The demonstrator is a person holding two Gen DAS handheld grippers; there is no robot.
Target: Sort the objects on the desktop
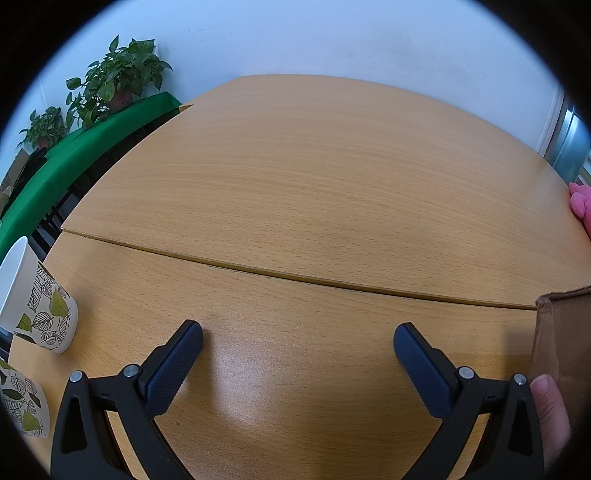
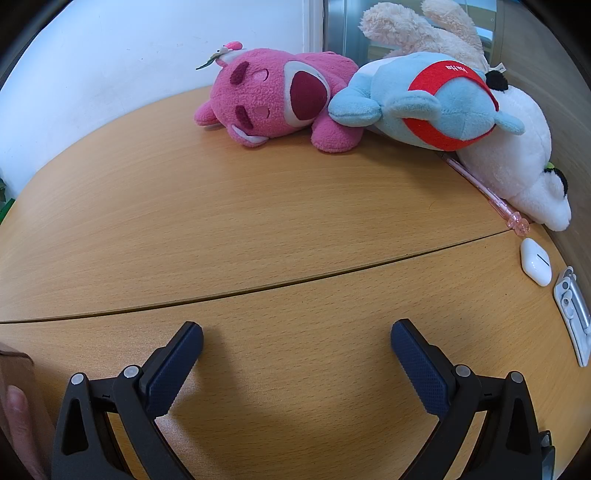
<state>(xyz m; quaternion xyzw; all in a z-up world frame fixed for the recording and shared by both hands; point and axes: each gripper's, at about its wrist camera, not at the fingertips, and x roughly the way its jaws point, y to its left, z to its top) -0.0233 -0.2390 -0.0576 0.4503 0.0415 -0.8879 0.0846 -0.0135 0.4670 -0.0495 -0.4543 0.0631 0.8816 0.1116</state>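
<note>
**Both grippers spread and empty over bare desk, sortable clutter at the edges**

The left gripper point(image 1: 298, 338) hovers low over the wooden desk point(image 1: 314, 192) with its fingers spread wide and nothing between them. Well off to the left of its left finger stand two leaf-patterned paper cups point(image 1: 40, 306), one behind the other near the desk edge, seemingly parked there as a group. Just outside its right finger rises the corner of a cardboard box point(image 1: 561, 332), probably the bin for the sorting, set between the two grippers so that either can reach it.

The right gripper point(image 2: 297, 338) is likewise spread and holds nothing. To the left of its left finger the same box appears only as a sliver. Far ahead of the fingers lies a pink plush point(image 2: 273, 96), touching a blue plush with a red band point(image 2: 432, 103), which leans on a white plush point(image 2: 517, 155); a cream plush point(image 2: 417, 26) sits behind them. Right of the right finger, along the edge, lie a pink pen point(image 2: 487, 188), a white earbud case point(image 2: 535, 262) and a grey clip-like item point(image 2: 572, 314).

Only the left view shows the cups; only the right shows the pen, case and most toys.
</note>
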